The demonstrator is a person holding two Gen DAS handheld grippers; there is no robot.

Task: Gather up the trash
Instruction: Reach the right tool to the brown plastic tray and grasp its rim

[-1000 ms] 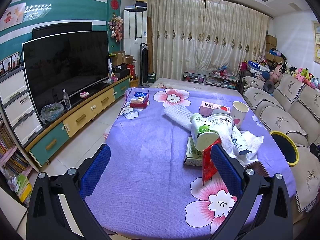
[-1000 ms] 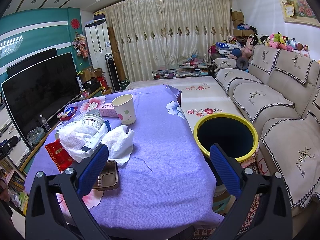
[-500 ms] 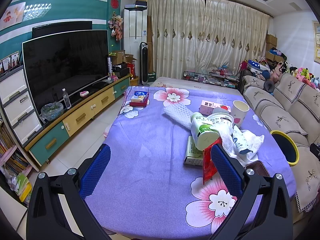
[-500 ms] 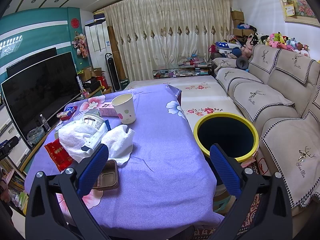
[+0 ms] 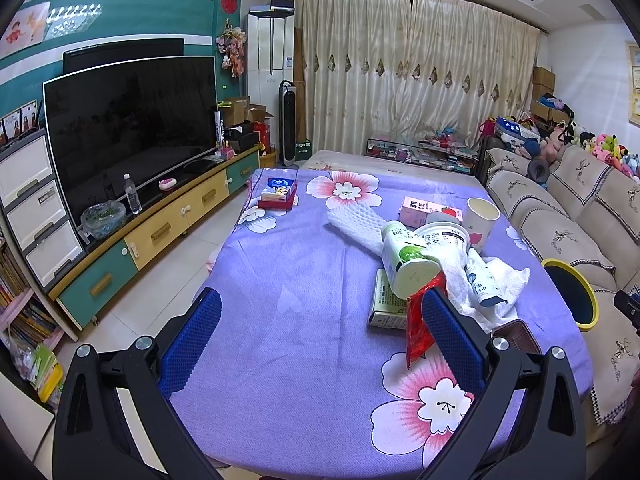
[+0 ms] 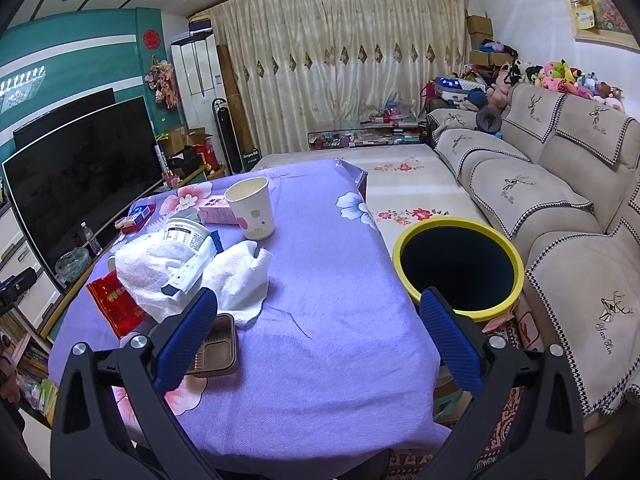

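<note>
Only left view shows foam sleeve [image 5: 354, 222], right, whole yellow-rimmed bin [image 6: 458, 266].

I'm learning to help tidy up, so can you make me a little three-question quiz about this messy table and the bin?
1. True or false: the left gripper is holding the red wrapper.
2. Where is the yellow-rimmed bin? A) on the table B) between the table and the sofa C) by the TV
3. Fill in: the paper cup stands ____, mouth up.

Key
1. False; both the left gripper and the right gripper are open and hold nothing.
2. B
3. upright
</note>
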